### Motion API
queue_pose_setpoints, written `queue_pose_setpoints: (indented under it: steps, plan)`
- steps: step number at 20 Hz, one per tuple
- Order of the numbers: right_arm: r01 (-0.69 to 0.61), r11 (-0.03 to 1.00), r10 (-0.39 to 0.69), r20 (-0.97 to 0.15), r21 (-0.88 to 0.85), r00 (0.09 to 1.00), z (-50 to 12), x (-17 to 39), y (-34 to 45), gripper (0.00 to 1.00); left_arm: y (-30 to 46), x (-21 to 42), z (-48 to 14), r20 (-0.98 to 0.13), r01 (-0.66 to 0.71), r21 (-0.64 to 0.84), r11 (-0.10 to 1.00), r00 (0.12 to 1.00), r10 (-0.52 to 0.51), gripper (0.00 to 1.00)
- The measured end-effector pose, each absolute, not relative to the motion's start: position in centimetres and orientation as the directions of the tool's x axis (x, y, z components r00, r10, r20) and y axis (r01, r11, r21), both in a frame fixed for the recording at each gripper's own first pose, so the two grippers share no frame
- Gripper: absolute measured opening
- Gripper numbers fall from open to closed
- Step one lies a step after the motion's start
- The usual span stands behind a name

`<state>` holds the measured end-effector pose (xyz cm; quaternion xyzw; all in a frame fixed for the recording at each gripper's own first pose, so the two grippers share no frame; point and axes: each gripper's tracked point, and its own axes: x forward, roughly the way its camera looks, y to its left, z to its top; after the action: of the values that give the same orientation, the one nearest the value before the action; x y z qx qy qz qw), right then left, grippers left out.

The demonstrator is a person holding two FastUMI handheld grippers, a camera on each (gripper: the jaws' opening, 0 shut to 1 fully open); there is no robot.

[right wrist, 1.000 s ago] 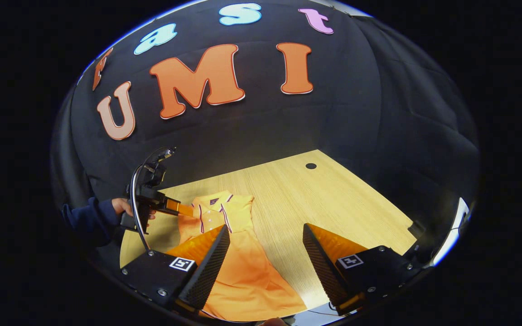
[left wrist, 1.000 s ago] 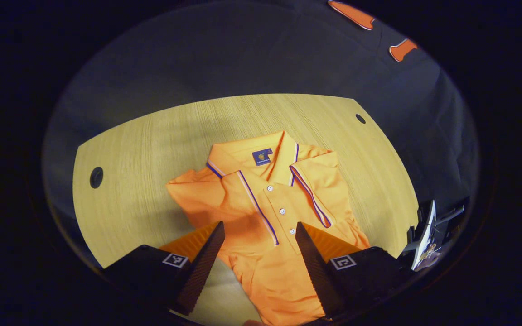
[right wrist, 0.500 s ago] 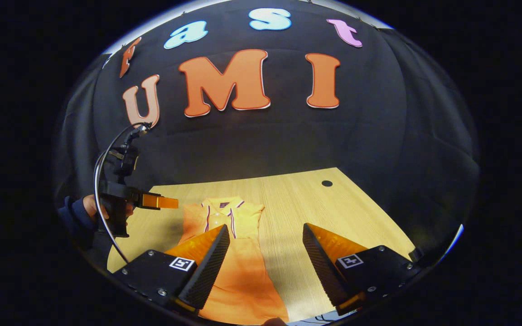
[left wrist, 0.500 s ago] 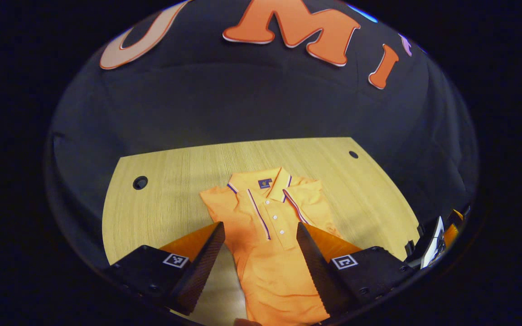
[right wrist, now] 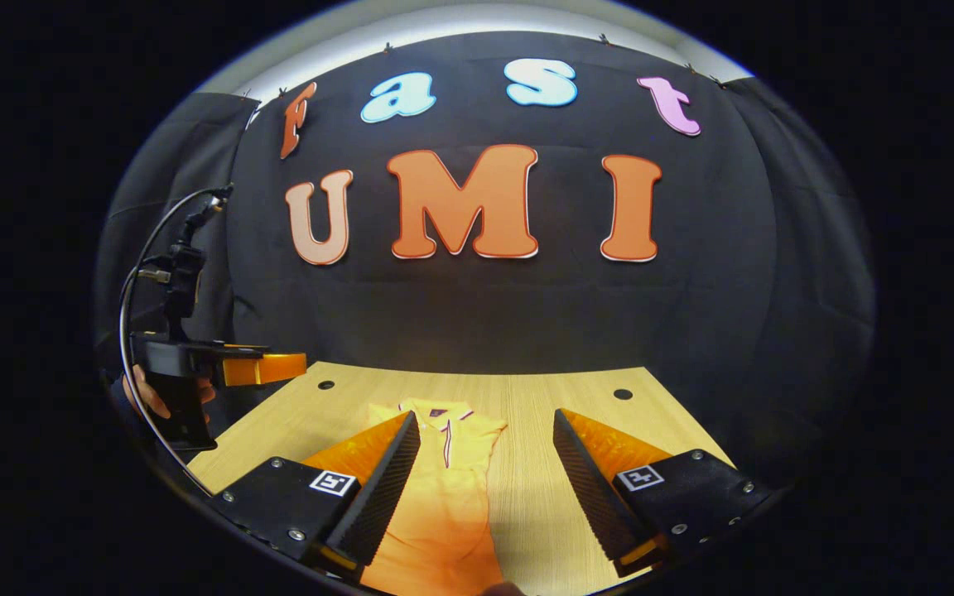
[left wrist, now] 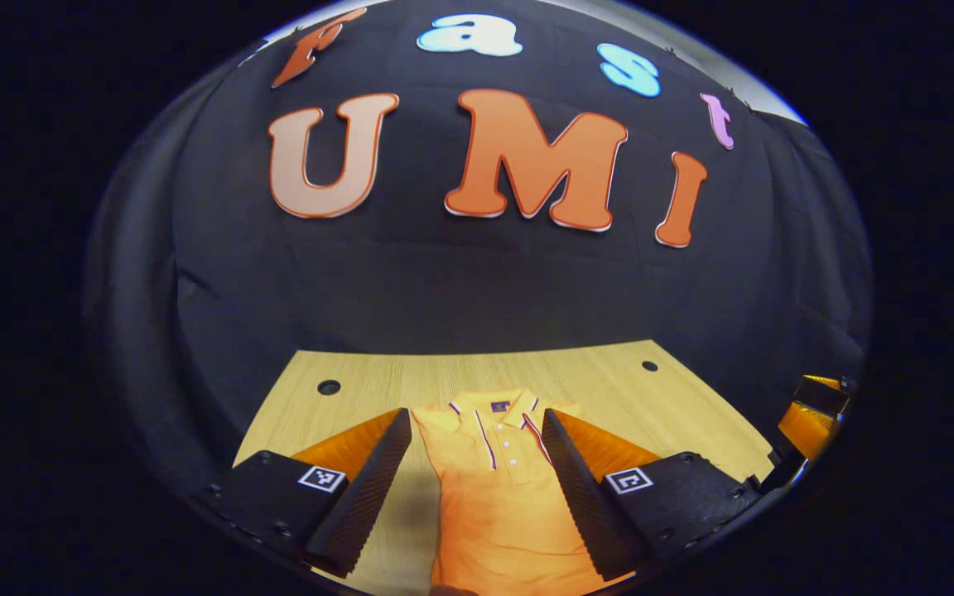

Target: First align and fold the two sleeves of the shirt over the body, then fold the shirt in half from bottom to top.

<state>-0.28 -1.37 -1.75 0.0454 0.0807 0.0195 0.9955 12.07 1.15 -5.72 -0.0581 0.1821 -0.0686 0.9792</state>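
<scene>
Shirt point(left wrist: 498, 488) lies on the surface point(left wrist: 676, 406), sleeves apparently folded in; both grippers' jaws are spread, raised at 6 o'clock, probably to reach the hem.

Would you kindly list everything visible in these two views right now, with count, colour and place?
shirt: one, orange with striped collar trim, lying flat on the table, sleeves folded over the body, collar toward the wall.
table: one, light wood, under the shirt, with dark round holes near its far corners.
booth wall: one, black cloth, behind the table.
cable: one, dark, looping from the left tool.
left tool: one, open, raised over the shirt.
right tool: one, open, raised over the shirt's right side.
hand: one, holding the left tool at the left of the right gripper view.
</scene>
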Motion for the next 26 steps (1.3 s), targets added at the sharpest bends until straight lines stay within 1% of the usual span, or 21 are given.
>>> queue_pose_setpoints:
  steps: [1,2,6,8,9,10,12,13,17,19,22,23,26]
  plan:
    - [-0.029,0.995,0.042,-0.14,0.094,0.989,-1.3,-0.8,-1.7,0.99,2.0,10.9,-4.2,-0.289,0.08,-0.137,0.987,0.95,-0.117,0.98]
    - [-0.034,0.995,0.045,-0.113,0.097,0.993,-0.7,-1.1,-1.8,0.99,2.0,10.1,-3.1,-0.243,0.076,-0.152,0.985,0.964,-0.112,0.98]
    - [-0.08,0.994,0.083,-0.042,0.081,0.996,-0.1,-1.8,-1.2,0.98,2.6,3.7,-0.4,-0.118,0.009,-0.176,0.984,0.993,-0.03,0.98]
    - [-0.122,0.989,0.127,-0.057,0.086,0.99,-1.4,-2.4,-0.3,0.98,2.2,1.6,-0.9,-0.087,-0.017,-0.155,0.988,0.996,0.004,0.98]
    - [-0.142,0.986,0.15,-0.086,0.09,0.985,-2.5,-2.7,0.1,0.98,1.7,0.7,-2.0,-0.096,-0.018,-0.144,0.989,0.995,0.004,0.98]
    - [-0.158,0.983,0.168,-0.119,0.091,0.979,-3.8,-2.9,0.3,0.98,1.1,-0.1,-3.9,-0.151,-0.022,-0.122,0.992,0.989,0.003,0.97]
    - [-0.185,0.979,0.199,-0.199,0.09,0.959,-6.4,-3.2,0.6,0.98,1.1,-1.2,-8.4,-0.275,-0.052,-0.061,0.997,0.961,0.034,0.97]
    - [-0.191,0.978,0.207,-0.235,0.088,0.95,-7.8,-3.3,0.6,0.98,1.0,-1.8,-10.6,-0.332,-0.045,-0.047,0.998,0.943,0.027,0.98]
    - [-0.183,0.975,0.217,-0.38,0.123,0.899,-12.4,-3.8,0.4,0.98,0.9,-2.6,-17.4,-0.531,-0.032,-0.054,0.998,0.847,-0.002,0.97]
    - [-0.186,0.974,0.225,-0.448,0.131,0.865,-14.8,-4.1,0.5,0.98,1.0,-2.9,-19.5,-0.611,-0.025,-0.06,0.998,0.792,-0.017,0.97]
    - [-0.167,0.974,0.224,-0.556,0.152,0.801,-18.8,-4.9,0.2,0.98,1.4,-3.4,-22.7,-0.705,0.022,-0.02,1.0,0.709,-0.03,0.98]
    - [-0.153,0.974,0.223,-0.61,0.166,0.76,-20.8,-5.6,0.2,0.98,0.9,-3.5,-22.7,-0.731,0.041,-0.017,0.999,0.681,-0.041,0.98]
    - [-0.124,0.977,0.21,-0.695,0.173,0.687,-24.2,-6.6,-0.3,0.99,0.1,-5.1,-23.7,-0.821,0.075,-0.048,0.996,0.565,-0.082,0.98]
